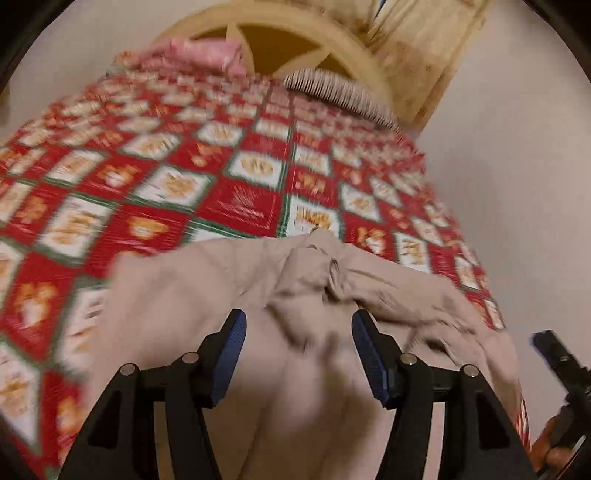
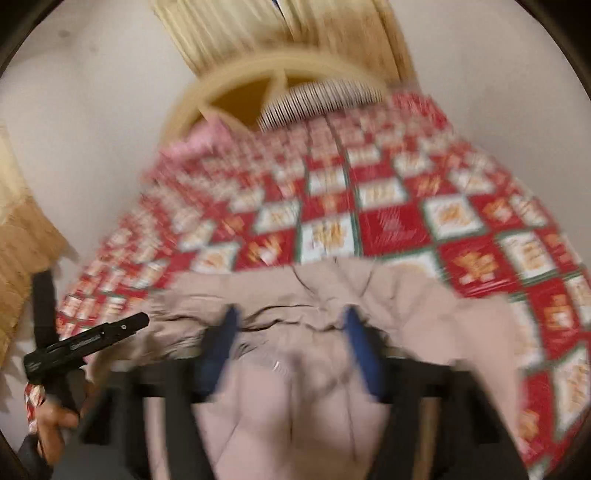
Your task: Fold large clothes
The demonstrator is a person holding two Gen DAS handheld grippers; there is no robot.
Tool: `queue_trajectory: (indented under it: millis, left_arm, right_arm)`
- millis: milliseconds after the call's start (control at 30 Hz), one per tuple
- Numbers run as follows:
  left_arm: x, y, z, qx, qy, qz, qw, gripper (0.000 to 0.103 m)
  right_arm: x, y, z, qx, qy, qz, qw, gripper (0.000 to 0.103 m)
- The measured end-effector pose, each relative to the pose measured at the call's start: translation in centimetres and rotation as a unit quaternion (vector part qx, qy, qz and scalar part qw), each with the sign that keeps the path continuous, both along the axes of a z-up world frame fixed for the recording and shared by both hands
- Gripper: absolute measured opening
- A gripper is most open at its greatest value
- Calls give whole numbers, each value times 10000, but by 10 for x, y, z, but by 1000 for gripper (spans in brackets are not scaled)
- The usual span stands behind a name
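1. I am looking at a bed (image 1: pixel 258 155) that is wearing a red, white and green checked cover (image 2: pixel 399 225).
2. A beige garment (image 1: pixel 229 295) is lying crumpled on the near end of that cover.
3. A pink cloth (image 1: pixel 192 55) is sitting at the far left end, by the headboard (image 1: pixel 280 22).
4. A striped pillow (image 1: pixel 340 92) is resting at the far right end.
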State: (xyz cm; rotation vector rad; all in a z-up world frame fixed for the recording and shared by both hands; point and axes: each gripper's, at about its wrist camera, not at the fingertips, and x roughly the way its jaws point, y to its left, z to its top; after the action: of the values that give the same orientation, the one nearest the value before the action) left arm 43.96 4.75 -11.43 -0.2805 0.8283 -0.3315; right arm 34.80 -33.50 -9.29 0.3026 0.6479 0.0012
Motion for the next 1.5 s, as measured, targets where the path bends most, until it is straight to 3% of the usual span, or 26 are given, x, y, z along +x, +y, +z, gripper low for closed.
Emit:
queue_trajectory:
  millis: [100, 200, 400, 567, 700, 900, 1100, 1200, 1300, 1400, 1500]
  left_arm:
    - [-53, 27, 15, 56, -291, -18, 9996, 61]
    - [-100, 46, 17, 100, -456, -85, 9989, 61]
    - [-168, 57, 4, -49, -413, -182, 9990, 61]
    - [-201, 47, -9, 155, -185, -395, 9989, 61]
    - [-227, 40, -7, 257, -329, -537, 9977, 61]
    - [-252, 31, 12, -101, -568, -805, 9951, 61]
    - [-289, 32, 33, 120, -920, -1092, 9897, 61]
    - [-310, 43, 38, 286, -1137, -1064, 9874, 62]
    - [-327, 59, 34, 435, -1241, -940, 9868, 68]
    - [-335, 78, 21, 548, -1100, -780, 9894, 70]
    - [-337, 98, 2, 492, -795, -659, 9934, 70]
  right_arm:
    - [-80, -4, 39, -375, -360, 64, 9986, 75]
    - [-154, -10, 58, -665, -510, -4, 9965, 76]
    - [-273, -12, 65, -846, -752, -575, 9919, 84]
    - [-329, -8, 61, -939, -735, -935, 9884, 84]
    - [-359, -4, 73, -1037, -821, -996, 9862, 84]
    - [-428, 11, 133, -1349, -1447, -1218, 9726, 84]
    - [-499, 37, 201, -1245, -2124, -832, 9657, 84]
    - [-514, 46, 220, -1165, -2074, -602, 9694, 87]
    - [-499, 40, 199, -944, -1751, -381, 9793, 95]
    - [-453, 27, 133, -450, -934, -307, 9941, 94]
    - [-406, 13, 56, -95, -81, -412, 9991, 75]
